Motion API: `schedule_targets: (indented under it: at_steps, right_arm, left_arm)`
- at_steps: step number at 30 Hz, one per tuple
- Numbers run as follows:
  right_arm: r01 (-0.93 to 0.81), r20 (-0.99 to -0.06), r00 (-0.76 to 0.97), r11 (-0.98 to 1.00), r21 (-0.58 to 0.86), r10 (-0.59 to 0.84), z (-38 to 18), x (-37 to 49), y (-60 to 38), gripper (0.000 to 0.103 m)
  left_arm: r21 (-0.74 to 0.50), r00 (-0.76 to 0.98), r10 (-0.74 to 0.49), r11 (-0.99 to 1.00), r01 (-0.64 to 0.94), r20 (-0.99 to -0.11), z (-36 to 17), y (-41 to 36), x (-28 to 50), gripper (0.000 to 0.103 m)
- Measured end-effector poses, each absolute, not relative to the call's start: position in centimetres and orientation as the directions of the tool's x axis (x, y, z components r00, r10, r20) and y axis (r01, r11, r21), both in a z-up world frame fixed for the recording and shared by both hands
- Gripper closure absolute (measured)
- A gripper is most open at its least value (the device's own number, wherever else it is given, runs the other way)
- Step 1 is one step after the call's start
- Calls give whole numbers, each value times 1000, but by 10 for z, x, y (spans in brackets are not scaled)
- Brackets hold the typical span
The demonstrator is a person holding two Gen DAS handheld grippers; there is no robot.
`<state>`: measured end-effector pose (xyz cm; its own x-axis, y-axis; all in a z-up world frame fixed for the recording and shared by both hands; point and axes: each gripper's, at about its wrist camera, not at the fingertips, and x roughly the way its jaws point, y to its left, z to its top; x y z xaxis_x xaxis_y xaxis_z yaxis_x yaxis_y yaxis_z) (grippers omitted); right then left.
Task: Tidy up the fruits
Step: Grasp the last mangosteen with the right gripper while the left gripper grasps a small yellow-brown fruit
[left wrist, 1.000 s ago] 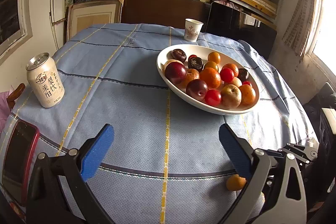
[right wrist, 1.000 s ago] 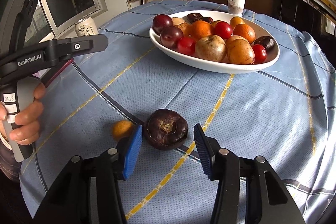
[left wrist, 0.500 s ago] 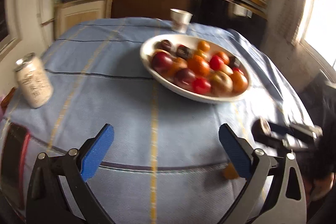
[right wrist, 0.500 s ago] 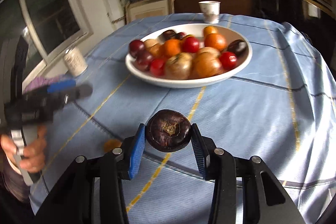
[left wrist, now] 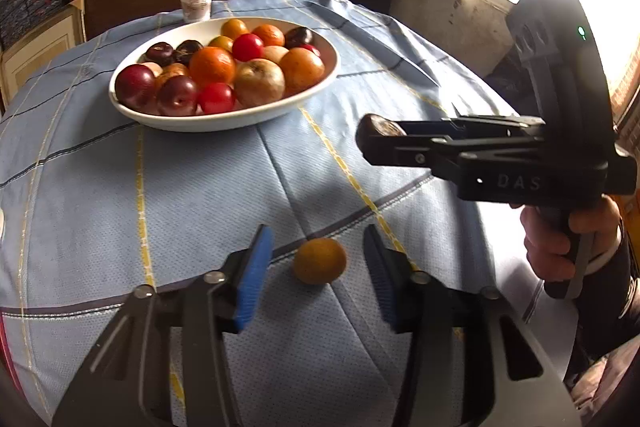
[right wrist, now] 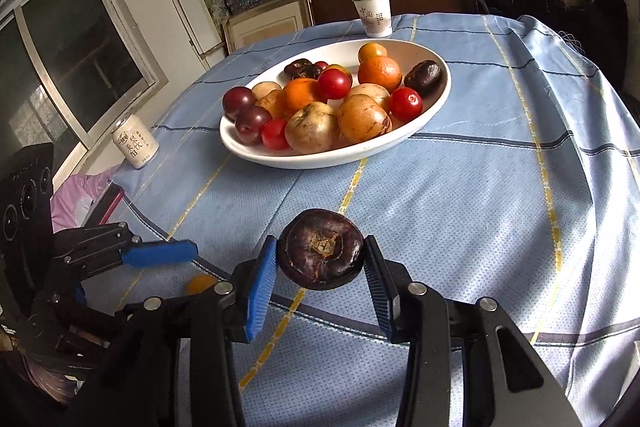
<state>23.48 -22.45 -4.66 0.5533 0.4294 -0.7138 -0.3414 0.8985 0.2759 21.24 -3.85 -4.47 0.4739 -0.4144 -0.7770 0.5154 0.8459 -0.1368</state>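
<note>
The right tongs (right wrist: pixel 320 281) were clamped on a dark mangosteen (right wrist: pixel 321 249), held above the surface's near edge. The left tongs (left wrist: pixel 318 269) stood wide around a small orange fruit (left wrist: pixel 319 261) resting on the blue cloth (left wrist: pixel 200 187), untouched. The white bowl (right wrist: pixel 360 151) of fruit sat toward the far edge

"DAS" shows on the right tongs (left wrist: pixel 380 131), along the black body. The can (right wrist: pixel 135 143) carries Chinese characters. The paper cup (right wrist: pixel 373 14) bears print too small to read.
</note>
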Motion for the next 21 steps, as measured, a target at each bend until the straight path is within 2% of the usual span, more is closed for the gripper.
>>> schedule_targets:
  at_steps: [8,12,21]
  right_arm:
    - [-340,-715,551,898,279,431,-47,235,-225,59]
    - [-338,-716,553,900,276,427,-47,235,-225,59]
    - [-334,-721,555,905,264,415,-49,235,-225,59]
  left_arm:
    - [-98,455,-378,844,528,-806,-54,-46,210,64]
    - [-90,451,-368,844,528,-813,-55,-47,209,71]
    - [-86,456,-364,847,524,-812,-54,-47,209,74]
